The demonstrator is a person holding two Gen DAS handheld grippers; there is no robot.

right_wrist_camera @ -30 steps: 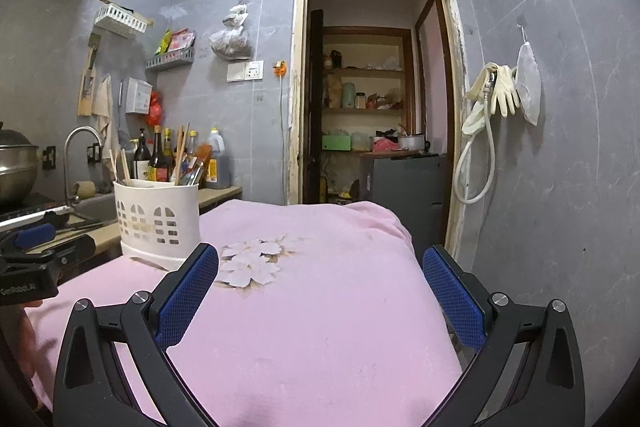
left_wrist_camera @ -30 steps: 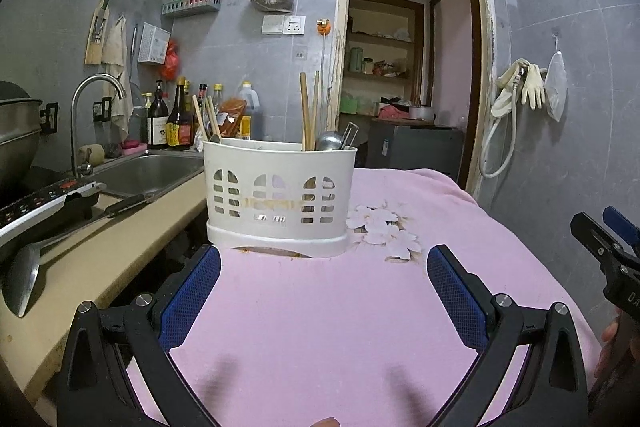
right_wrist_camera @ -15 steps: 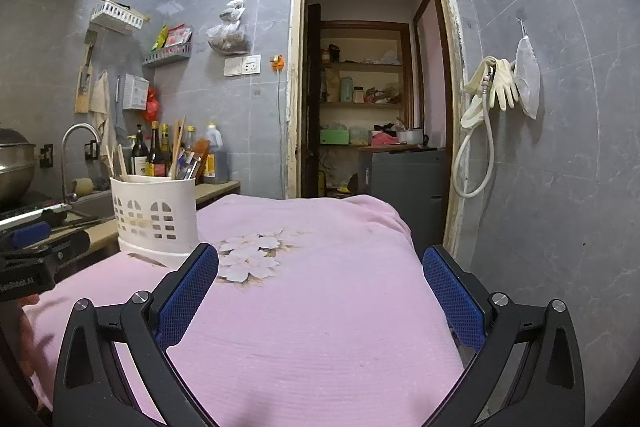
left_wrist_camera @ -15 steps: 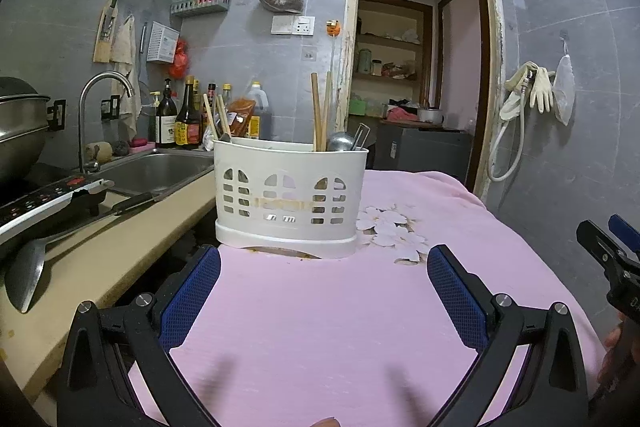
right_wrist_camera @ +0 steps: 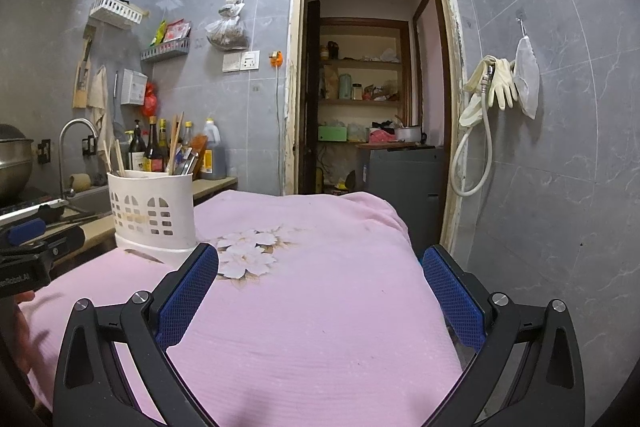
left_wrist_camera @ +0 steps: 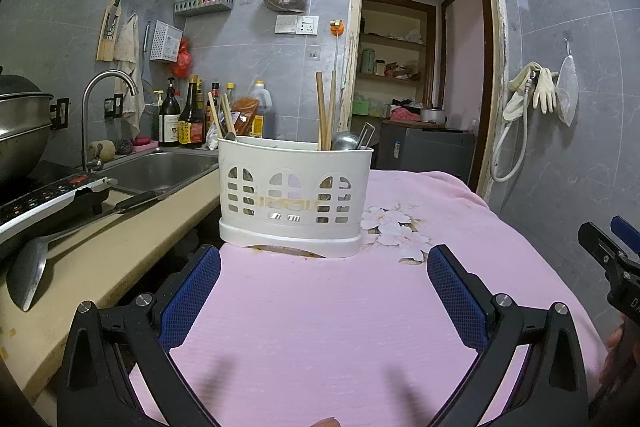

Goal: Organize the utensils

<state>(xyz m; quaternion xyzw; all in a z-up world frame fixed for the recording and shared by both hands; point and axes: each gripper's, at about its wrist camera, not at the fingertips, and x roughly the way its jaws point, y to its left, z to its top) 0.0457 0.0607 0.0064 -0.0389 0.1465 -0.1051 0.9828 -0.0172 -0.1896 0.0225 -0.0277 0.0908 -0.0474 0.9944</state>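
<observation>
A white slotted utensil holder (left_wrist_camera: pixel 294 201) stands upright on the pink cloth (left_wrist_camera: pixel 320 327), just ahead of my left gripper (left_wrist_camera: pixel 323 297). It holds wooden chopsticks (left_wrist_camera: pixel 325 113), a metal spoon (left_wrist_camera: pixel 346 141) and more chopsticks (left_wrist_camera: pixel 219 117) at its left end. My left gripper is open and empty. My right gripper (right_wrist_camera: pixel 320 297) is open and empty over the cloth (right_wrist_camera: pixel 320 327), with the holder (right_wrist_camera: pixel 151 213) to its front left.
A counter (left_wrist_camera: pixel 92 259) with a sink (left_wrist_camera: pixel 160 171), tap (left_wrist_camera: pixel 96 115), induction hob (left_wrist_camera: pixel 40 199) and a ladle (left_wrist_camera: pixel 28 275) lies left of the cloth. Bottles (left_wrist_camera: pixel 188 119) stand at the back wall. An open doorway (right_wrist_camera: pixel 372 107) is behind. The wall (right_wrist_camera: pixel 560 147) is close on the right.
Both grippers have drifted slightly; the holder sits a little more to the right and nearer in the left wrist view. Both stay open and empty.
</observation>
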